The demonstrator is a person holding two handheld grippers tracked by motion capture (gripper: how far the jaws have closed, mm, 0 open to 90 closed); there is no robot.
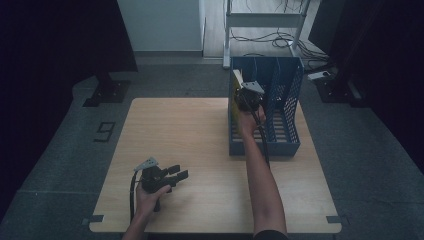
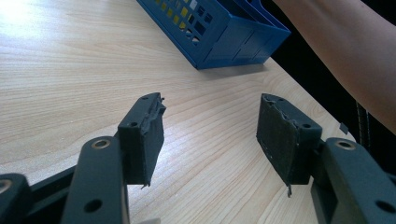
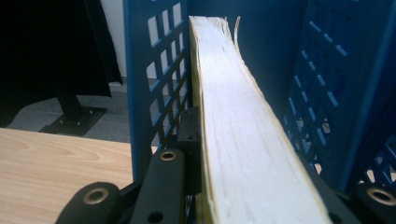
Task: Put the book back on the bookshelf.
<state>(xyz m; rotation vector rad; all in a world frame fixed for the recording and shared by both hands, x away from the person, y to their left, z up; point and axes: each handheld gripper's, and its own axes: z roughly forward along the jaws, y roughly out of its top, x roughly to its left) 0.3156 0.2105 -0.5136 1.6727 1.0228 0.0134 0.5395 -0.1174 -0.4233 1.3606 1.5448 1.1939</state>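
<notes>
A dim room with a grey floor surrounds a light wooden table (image 1: 200, 165); cables and a pale metal frame (image 1: 265, 20) lie beyond it at about 12 o'clock.

On the table's far right part, at about 1 o'clock from its middle, stands a blue perforated file rack (image 1: 285, 107) with upright dividers. A thick book (image 3: 243, 140) with a yellow cover and pale page edges stands upright in the rack's leftmost compartment, just beside the perforated outer wall. The right gripper (image 1: 248, 97) is clamped on this book: in the right gripper view the left black pad presses flat against the book's cover, and the page block runs up between the jaws toward the rack's back wall. The person's right forearm reaches from 6 o'clock up to the rack.

The left gripper (image 1: 177, 176) rests near the table's front left, at about 7 o'clock from the middle, well apart from the rack. Its jaws stand wide apart with nothing between them; in the left gripper view only bare wood shows between the worn pads (image 2: 144, 140), with the rack's corner at about 12 o'clock and the right forearm at 2 o'clock.
</notes>
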